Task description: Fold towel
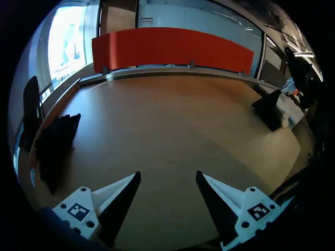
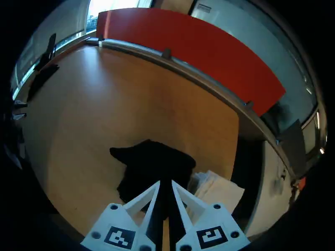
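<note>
Right gripper (image 2: 165, 183) — black towel (image 2: 142, 167) (white stack (image 2: 217, 190) beside)

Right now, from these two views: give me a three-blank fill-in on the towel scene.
1. The left gripper is ___, over the wooden table.
2. The right gripper points at a ___ towel.
3. The folded stack beside that towel is ___.
Missing words: open; black; white.
</note>
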The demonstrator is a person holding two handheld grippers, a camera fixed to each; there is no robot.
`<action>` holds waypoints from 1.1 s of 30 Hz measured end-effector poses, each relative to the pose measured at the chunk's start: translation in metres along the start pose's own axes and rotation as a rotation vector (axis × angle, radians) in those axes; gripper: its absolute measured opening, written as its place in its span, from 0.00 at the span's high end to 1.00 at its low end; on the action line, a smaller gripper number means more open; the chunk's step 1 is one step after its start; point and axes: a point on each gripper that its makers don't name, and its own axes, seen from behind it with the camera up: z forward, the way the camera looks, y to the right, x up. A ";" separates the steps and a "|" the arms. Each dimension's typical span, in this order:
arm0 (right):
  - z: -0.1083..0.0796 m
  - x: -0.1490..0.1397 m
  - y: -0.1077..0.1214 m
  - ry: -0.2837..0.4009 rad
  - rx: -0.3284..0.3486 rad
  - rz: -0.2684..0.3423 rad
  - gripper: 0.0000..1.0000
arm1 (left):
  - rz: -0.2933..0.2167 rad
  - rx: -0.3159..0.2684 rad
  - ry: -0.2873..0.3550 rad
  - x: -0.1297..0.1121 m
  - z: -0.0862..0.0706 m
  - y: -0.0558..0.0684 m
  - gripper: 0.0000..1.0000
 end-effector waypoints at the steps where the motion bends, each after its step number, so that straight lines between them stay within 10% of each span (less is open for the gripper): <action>1: 0.000 -0.002 -0.001 -0.002 0.000 0.001 0.96 | 0.001 0.000 0.000 0.000 0.000 0.000 0.02; 33: 0.022 -0.116 0.006 -0.189 0.008 0.111 0.96 | 0.037 0.010 -0.013 0.002 -0.004 0.001 0.02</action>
